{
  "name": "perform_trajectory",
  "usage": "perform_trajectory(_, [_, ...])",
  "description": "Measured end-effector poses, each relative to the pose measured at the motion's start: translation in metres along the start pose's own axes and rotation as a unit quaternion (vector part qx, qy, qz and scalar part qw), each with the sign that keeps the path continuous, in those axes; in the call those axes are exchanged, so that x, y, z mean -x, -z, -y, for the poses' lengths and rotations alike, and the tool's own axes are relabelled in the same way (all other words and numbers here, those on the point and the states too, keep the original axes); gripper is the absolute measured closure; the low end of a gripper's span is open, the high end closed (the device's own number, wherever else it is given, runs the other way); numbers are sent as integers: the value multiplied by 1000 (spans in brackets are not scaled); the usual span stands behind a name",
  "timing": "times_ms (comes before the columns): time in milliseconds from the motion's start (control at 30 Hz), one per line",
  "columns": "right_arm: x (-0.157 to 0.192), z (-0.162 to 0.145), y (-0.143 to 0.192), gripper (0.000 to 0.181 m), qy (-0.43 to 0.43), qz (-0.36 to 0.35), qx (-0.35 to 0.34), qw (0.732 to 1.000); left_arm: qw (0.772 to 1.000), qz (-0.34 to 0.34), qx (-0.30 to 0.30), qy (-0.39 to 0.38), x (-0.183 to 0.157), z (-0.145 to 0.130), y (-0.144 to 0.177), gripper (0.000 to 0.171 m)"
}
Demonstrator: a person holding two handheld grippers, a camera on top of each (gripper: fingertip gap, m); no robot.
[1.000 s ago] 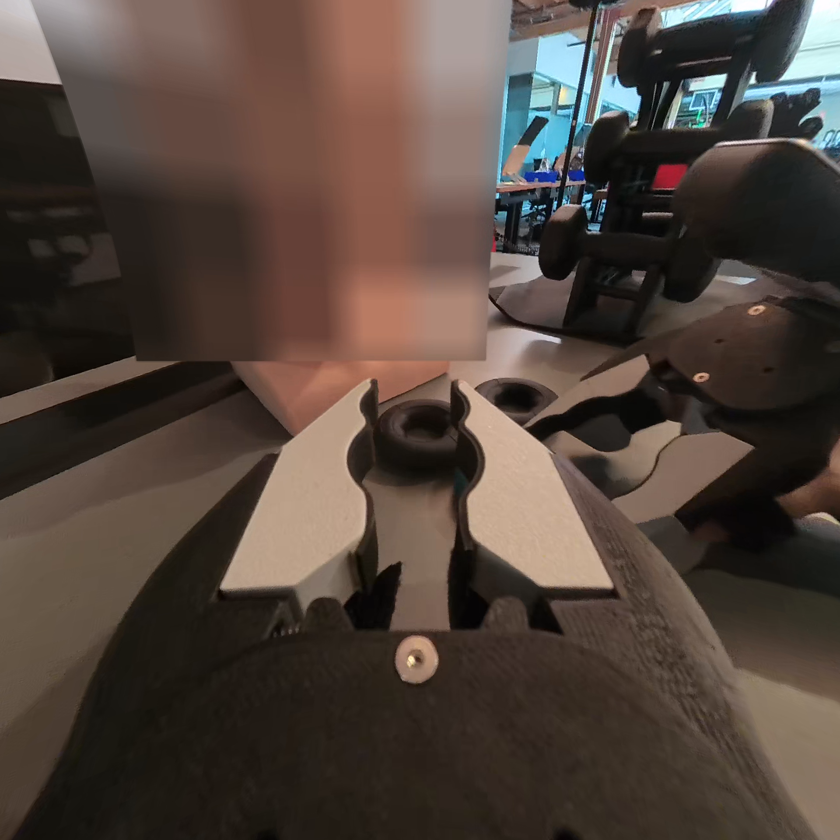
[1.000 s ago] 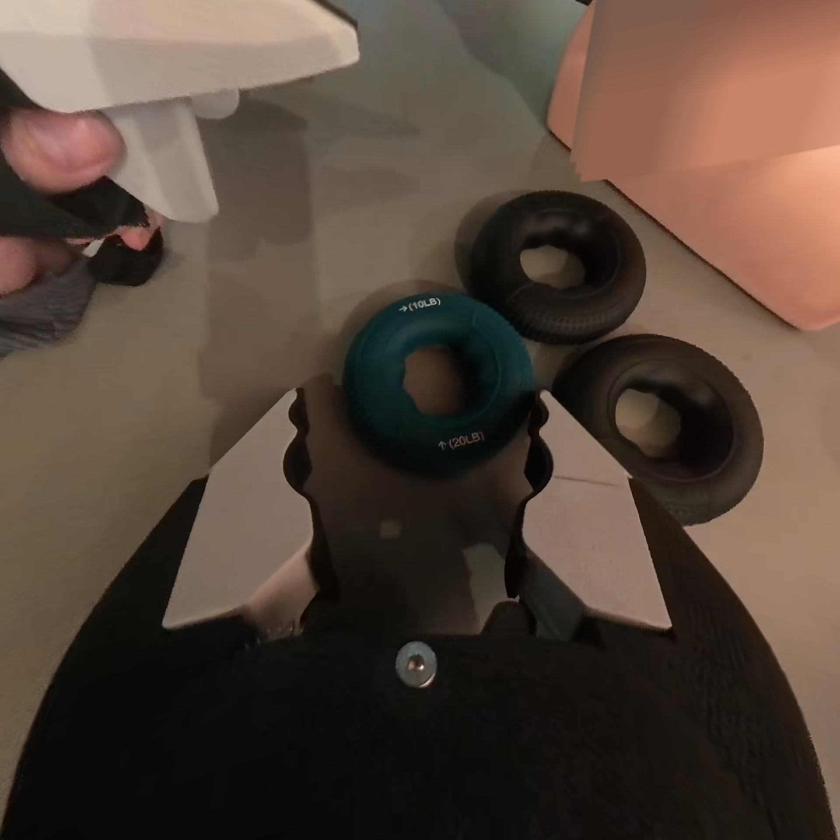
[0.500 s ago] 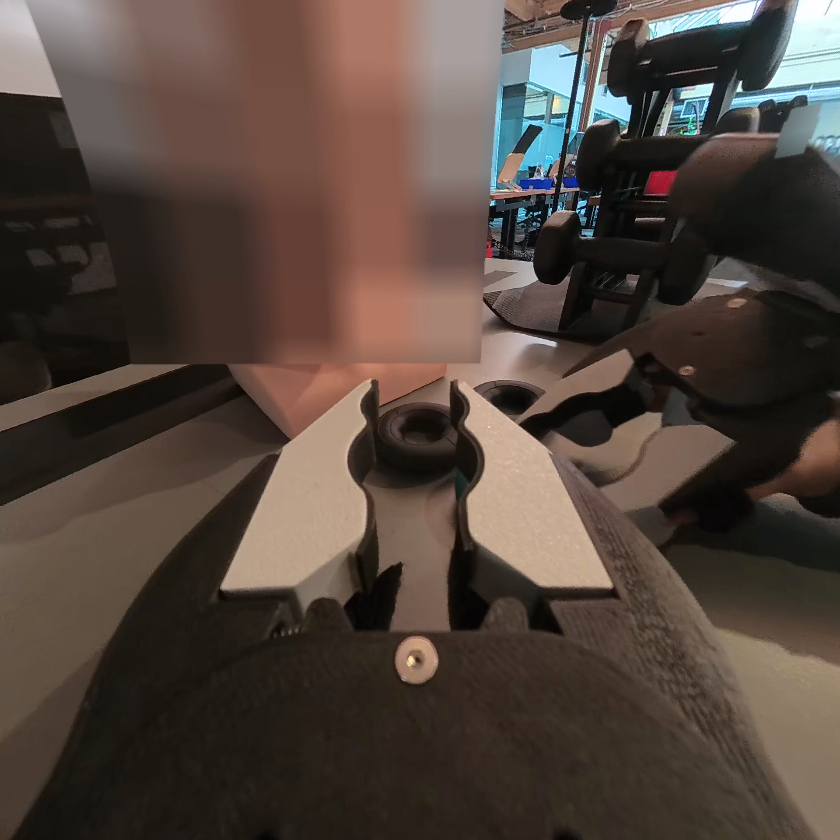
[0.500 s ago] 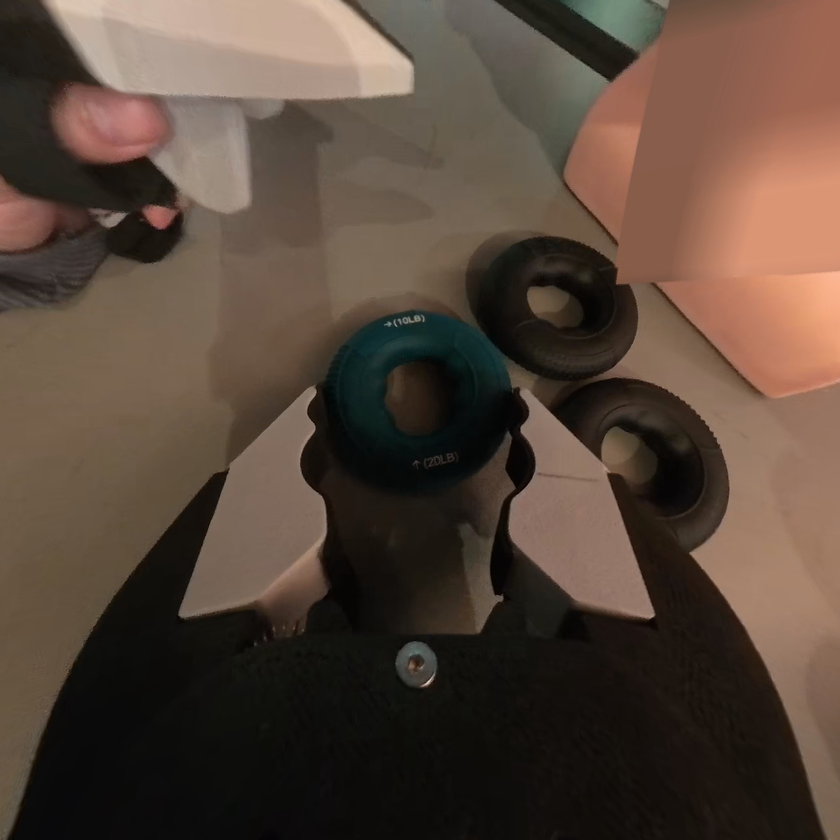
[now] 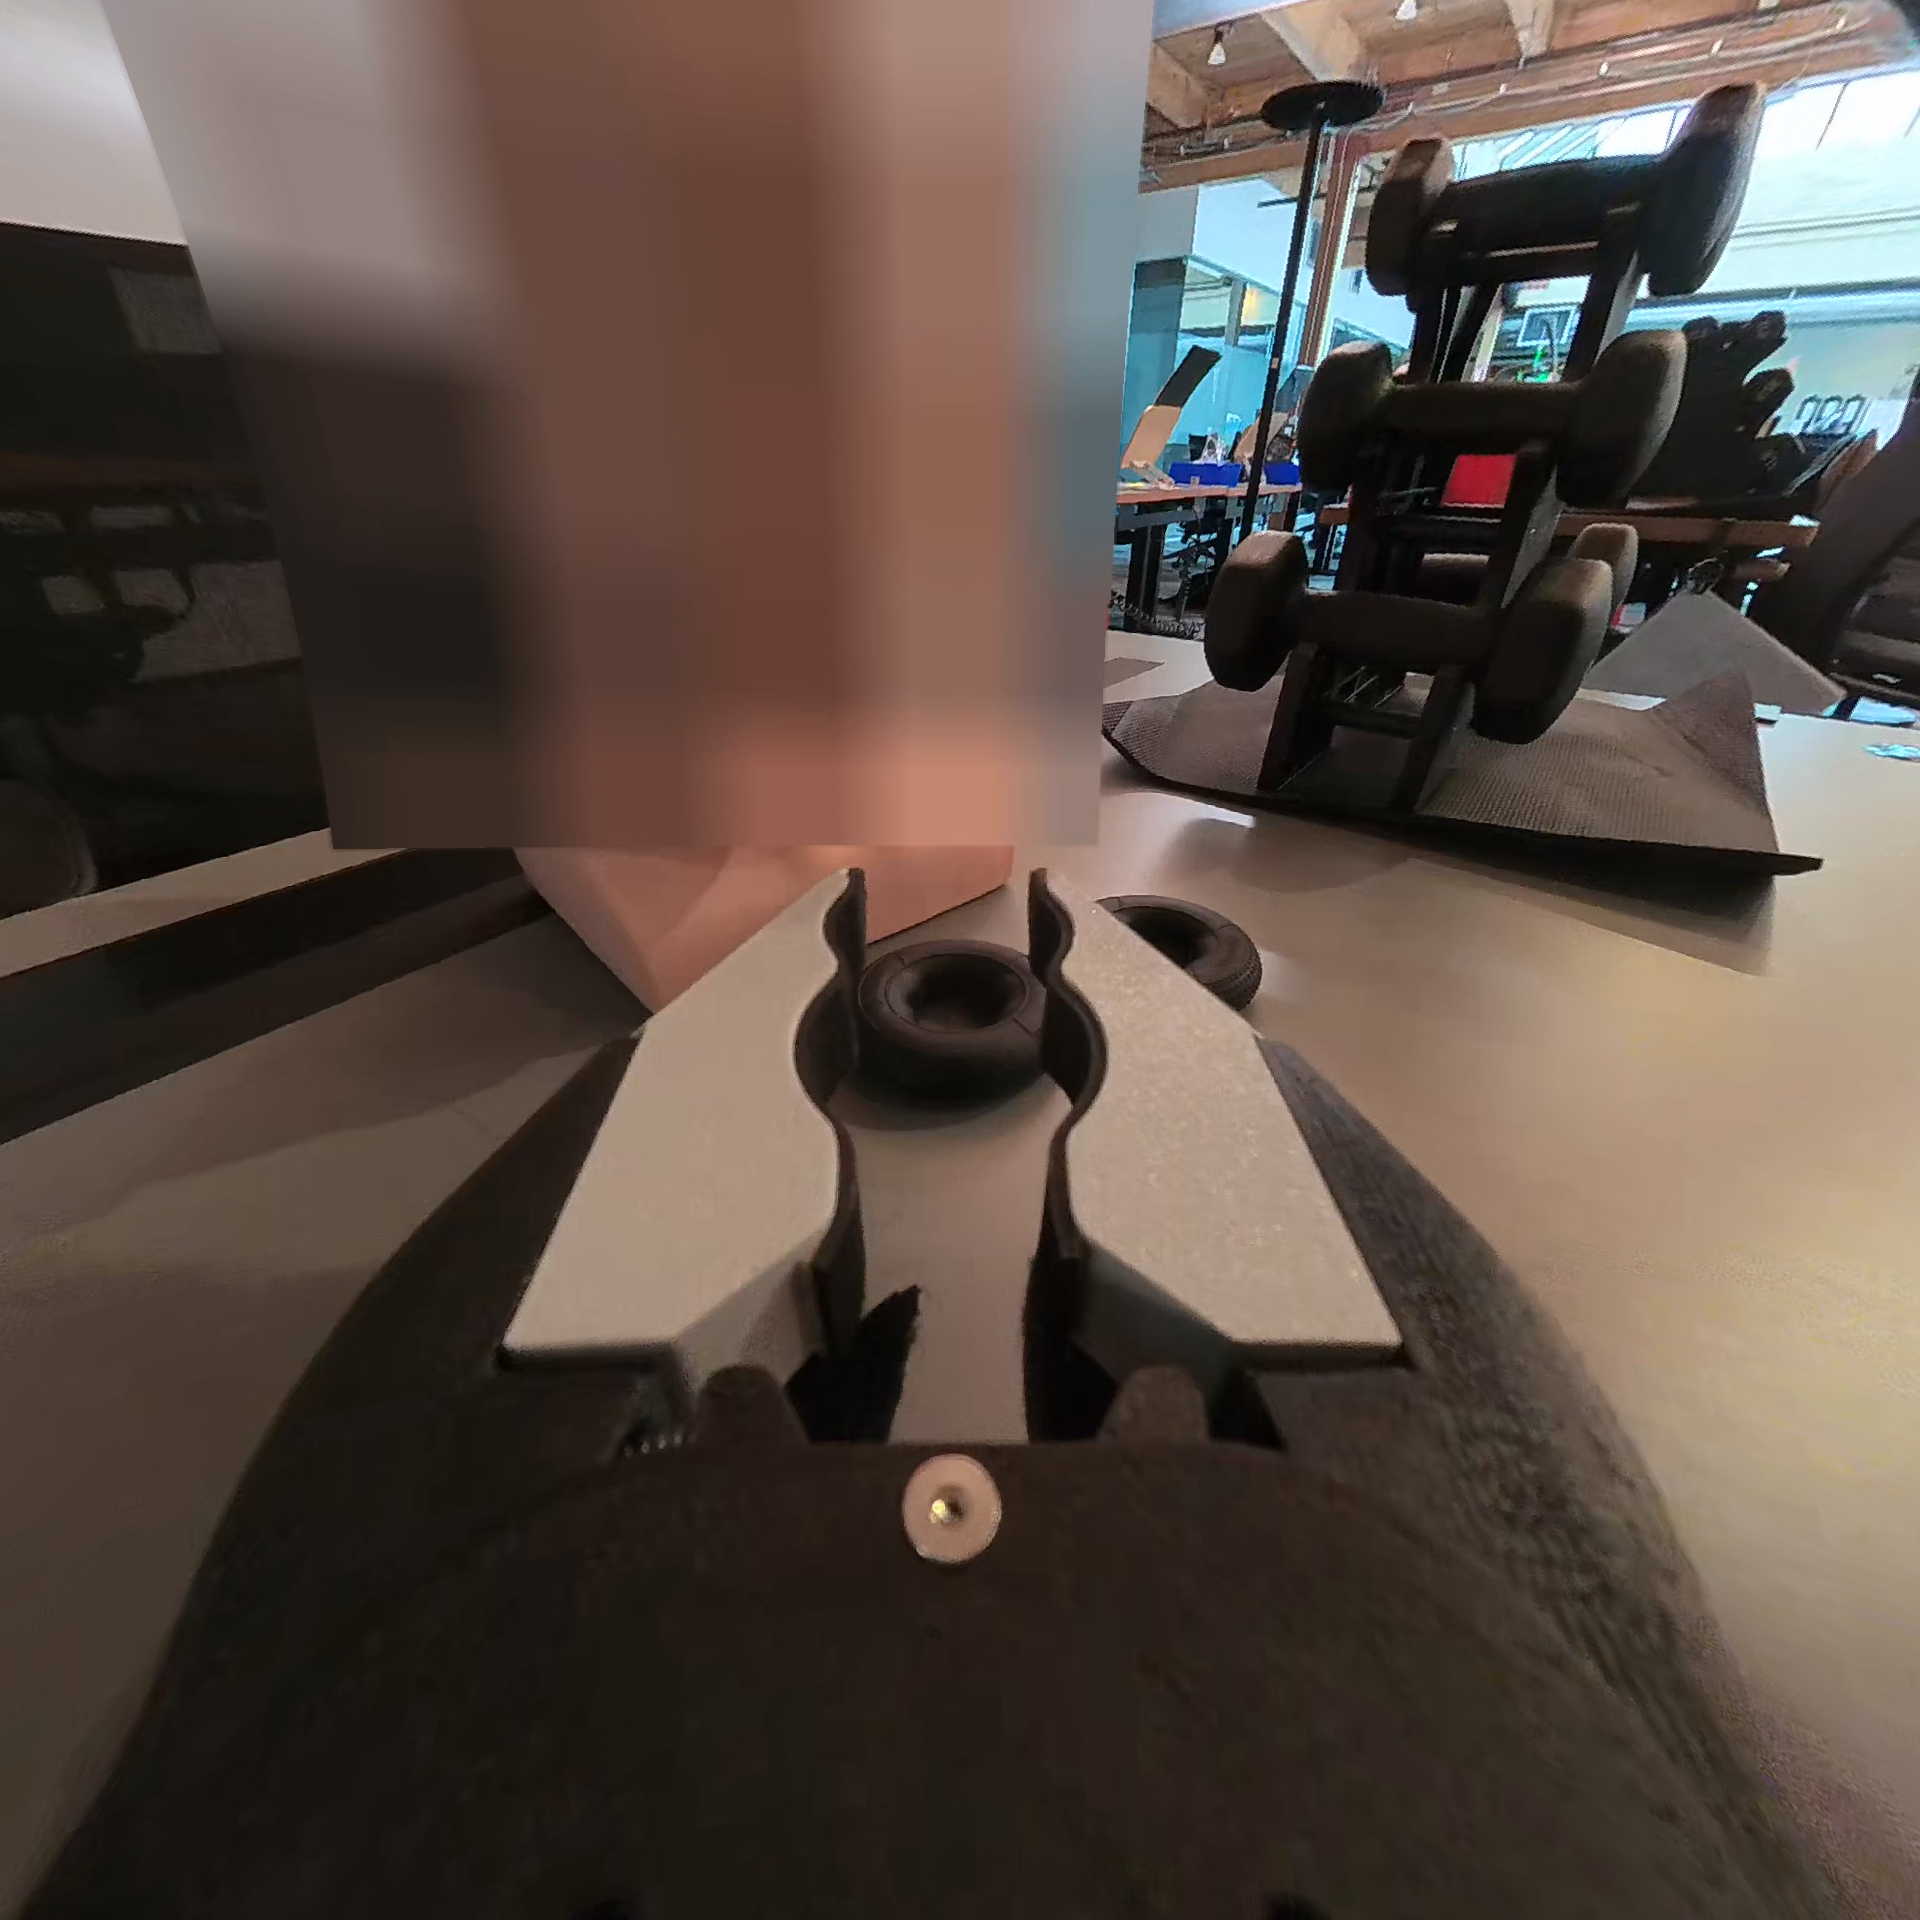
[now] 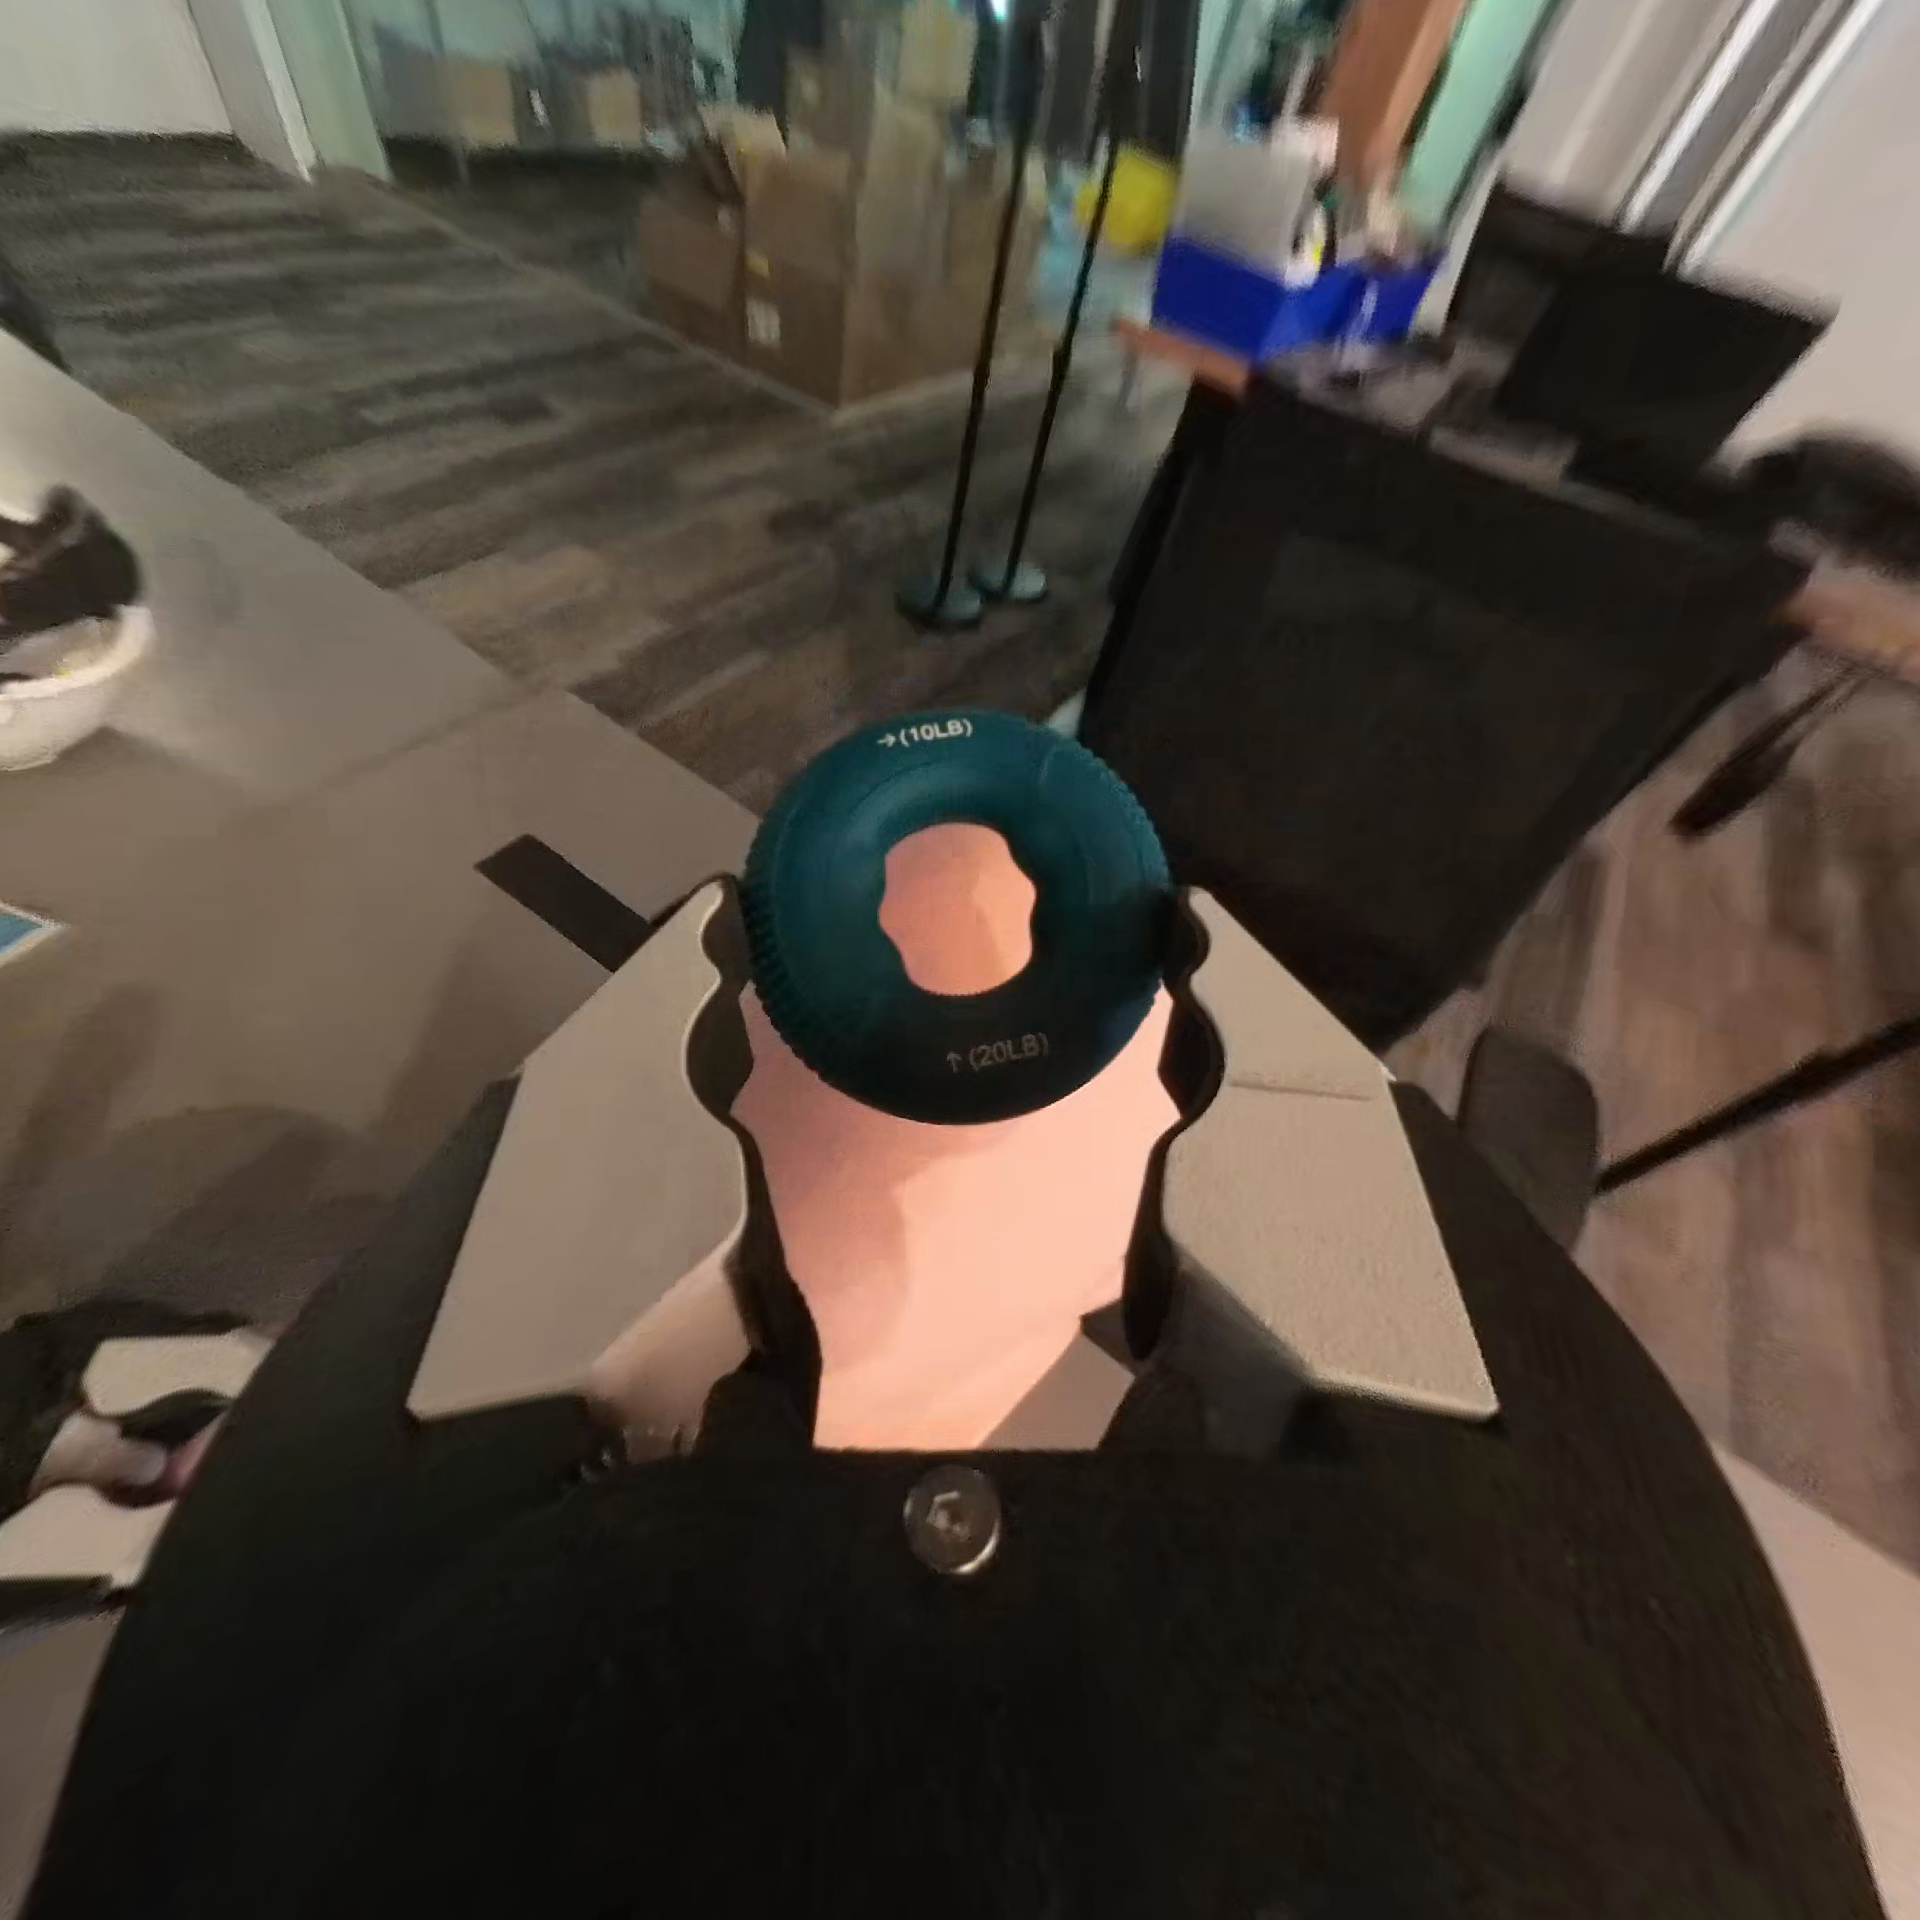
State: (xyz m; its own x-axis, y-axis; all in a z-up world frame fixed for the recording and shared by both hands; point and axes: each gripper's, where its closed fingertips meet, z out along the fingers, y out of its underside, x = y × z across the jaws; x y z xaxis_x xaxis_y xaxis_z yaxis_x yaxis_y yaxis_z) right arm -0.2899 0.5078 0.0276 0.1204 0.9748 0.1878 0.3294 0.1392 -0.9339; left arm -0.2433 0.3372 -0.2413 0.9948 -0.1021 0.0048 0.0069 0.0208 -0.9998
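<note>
1. Here the right tool (image 6: 961,914) is clamped on a teal ring (image 6: 956,914), its fingers pressing the ribbed outer rim from either side, and the ring sits lifted clear of the counter (image 6: 260,790) with a pink surface showing through its hole.
2. The left tool (image 5: 945,987) rests low on the counter, jaws partly apart around a black ring (image 5: 948,1023); whether the fingers touch it cannot be told.
3. A second black ring (image 5: 1184,951) lies just beyond, near a pink box (image 5: 665,925).
4. A rack of dumbbells (image 5: 1455,520) stands on a dark mat (image 5: 1621,790) farther off.
5. The teal ring looks rubbery, light and squeezable; the ribbed rim seems the surest place to hold, across its width.
</note>
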Motion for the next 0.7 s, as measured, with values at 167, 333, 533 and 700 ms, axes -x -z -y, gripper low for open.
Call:
perform_trajectory(167, [-22,-36,-47,101,-67,42,150,986,1000,-2,-3,6,1,1,1,142])
perform_trajectory(333, [-19,-37,-51,99,-105,77,148,980,1000,-3,2,4,0,-1,0,142])
perform_trajectory(533, [-12,-18,-41,101,-59,91,105,989,1000,-3,1,5,0,0,0,142])
perform_trajectory(700, [-5,-34,-54,98,-20,80,168,982,1000,-4,-1,8,1,0,1,142])
